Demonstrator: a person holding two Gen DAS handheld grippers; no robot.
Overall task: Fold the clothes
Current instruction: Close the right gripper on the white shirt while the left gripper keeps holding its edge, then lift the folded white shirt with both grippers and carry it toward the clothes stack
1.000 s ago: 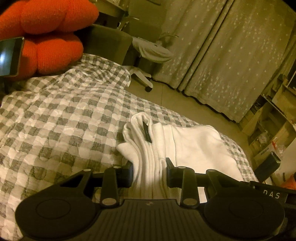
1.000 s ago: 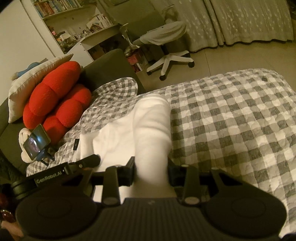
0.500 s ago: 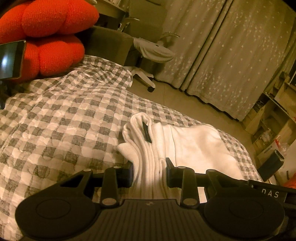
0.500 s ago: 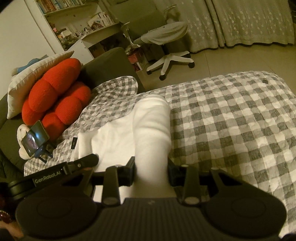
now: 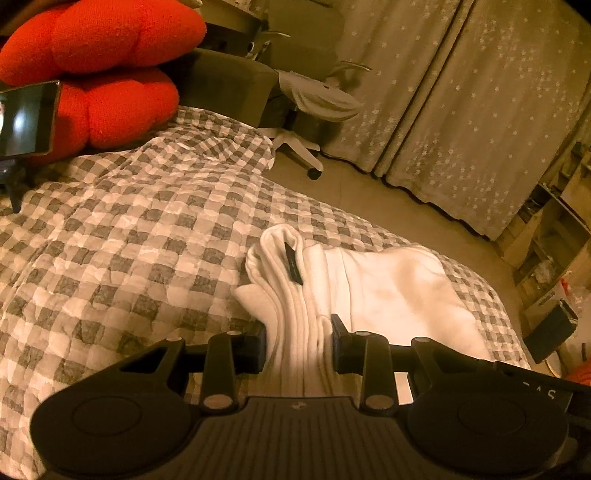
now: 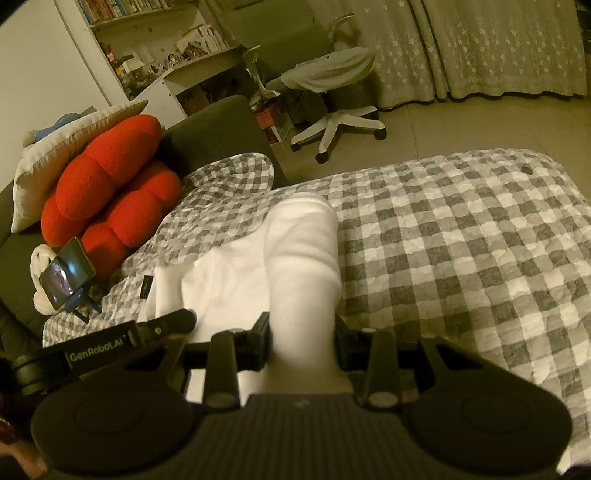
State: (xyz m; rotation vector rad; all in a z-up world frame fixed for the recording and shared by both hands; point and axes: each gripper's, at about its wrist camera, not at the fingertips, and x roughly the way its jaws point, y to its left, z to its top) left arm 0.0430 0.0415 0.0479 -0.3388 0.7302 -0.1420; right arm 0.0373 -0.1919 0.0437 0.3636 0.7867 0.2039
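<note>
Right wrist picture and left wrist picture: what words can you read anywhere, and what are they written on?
"GenRobot.AI": white letters on the left tool, seen in the right wrist picture.
"D A S": partly cut-off letters on the right tool, seen in the left wrist picture.
Black tag on the white garment: too small to read.
Book spines on the shelf: too blurred to read.

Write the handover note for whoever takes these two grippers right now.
Left gripper: shut on a bunched edge of the white garment.
Right gripper: shut on another gathered part of the same garment.
The garment lies on the checked quilt, black label showing near the left grip.
Done: both ends gripped, cloth partly gathered.
Left: bring it over into a fold, lay it flat, release.
</note>
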